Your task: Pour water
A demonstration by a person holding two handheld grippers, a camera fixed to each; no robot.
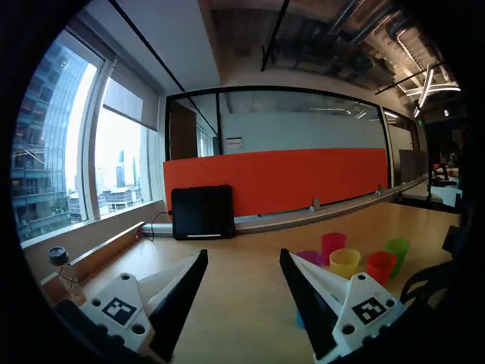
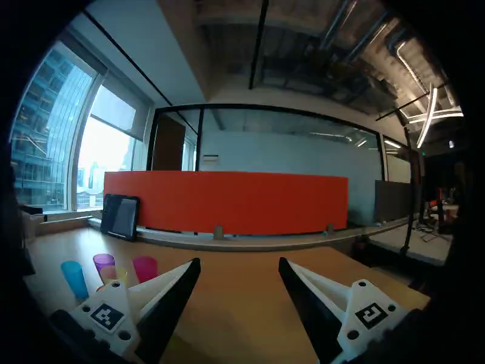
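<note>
The left gripper [image 1: 242,252] is positioned over the wooden table [image 1: 248,315] with its jaws spread wide and nothing between them. The right gripper [image 2: 238,262] is likewise open and empty. The coloured plastic cups [image 1: 344,262] stand clustered on the table in front of the orange partition [image 1: 279,179], well apart from it, while a black tablet [image 1: 202,212] leans at the partition's base.

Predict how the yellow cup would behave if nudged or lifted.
The yellow cup looks like thin translucent plastic: probably light, slightly squeezable. Upright on the smooth desk, it may slide, or tip if pushed near its rim.
</note>
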